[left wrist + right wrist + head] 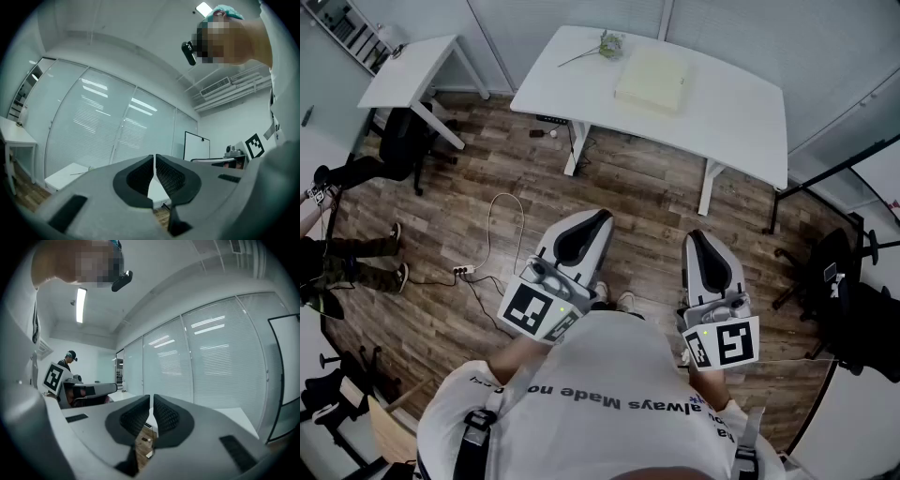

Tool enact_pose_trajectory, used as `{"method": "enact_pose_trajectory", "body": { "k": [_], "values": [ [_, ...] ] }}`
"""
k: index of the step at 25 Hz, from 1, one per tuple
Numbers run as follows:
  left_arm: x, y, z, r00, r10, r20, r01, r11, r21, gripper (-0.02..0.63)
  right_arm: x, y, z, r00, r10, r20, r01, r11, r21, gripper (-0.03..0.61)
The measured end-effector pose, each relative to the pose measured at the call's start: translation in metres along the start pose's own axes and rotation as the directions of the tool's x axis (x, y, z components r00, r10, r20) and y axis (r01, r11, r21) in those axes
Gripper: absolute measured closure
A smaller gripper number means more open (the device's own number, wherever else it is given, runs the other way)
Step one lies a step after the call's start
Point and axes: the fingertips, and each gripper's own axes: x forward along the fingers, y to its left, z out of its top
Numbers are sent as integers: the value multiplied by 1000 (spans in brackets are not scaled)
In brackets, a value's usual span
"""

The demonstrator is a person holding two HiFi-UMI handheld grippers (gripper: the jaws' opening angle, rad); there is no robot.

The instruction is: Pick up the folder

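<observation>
A pale yellow folder (652, 80) lies flat on the white table (741, 112) at the far side of the room, with a green sprig (607, 44) beside it. Both grippers are held close to the person's chest, well short of the table, above the wooden floor. My left gripper (600, 217) is shut with nothing in it; its jaws meet in the left gripper view (154, 159). My right gripper (695, 236) is likewise shut and empty (151, 401). The folder does not show in either gripper view.
A smaller white table (417, 70) stands at the far left with a black chair (398, 141) by it. A seated person's legs (356, 253) show at the left edge. A power strip and cable (464, 272) lie on the floor. A black chair (844, 291) stands at the right.
</observation>
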Motion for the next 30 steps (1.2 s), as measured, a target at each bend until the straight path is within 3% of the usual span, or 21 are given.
{"method": "enact_pose_trajectory", "body": {
  "k": [10,24,30],
  "values": [
    [-6,7,5,1000,-10,11,10,1000,-2,592,6,9,4,1000,-10,17,11,1000,-16,548],
    [-34,56,1,1000,-3,-15,3,1000,-15,592,39,45,-14,999,-36,-6,36,999,28,548],
    [-26,68,0,1000,-19,-18,19,1000,-18,592,52,41,-10,999,-47,7,47,999,10,548]
  ]
}}
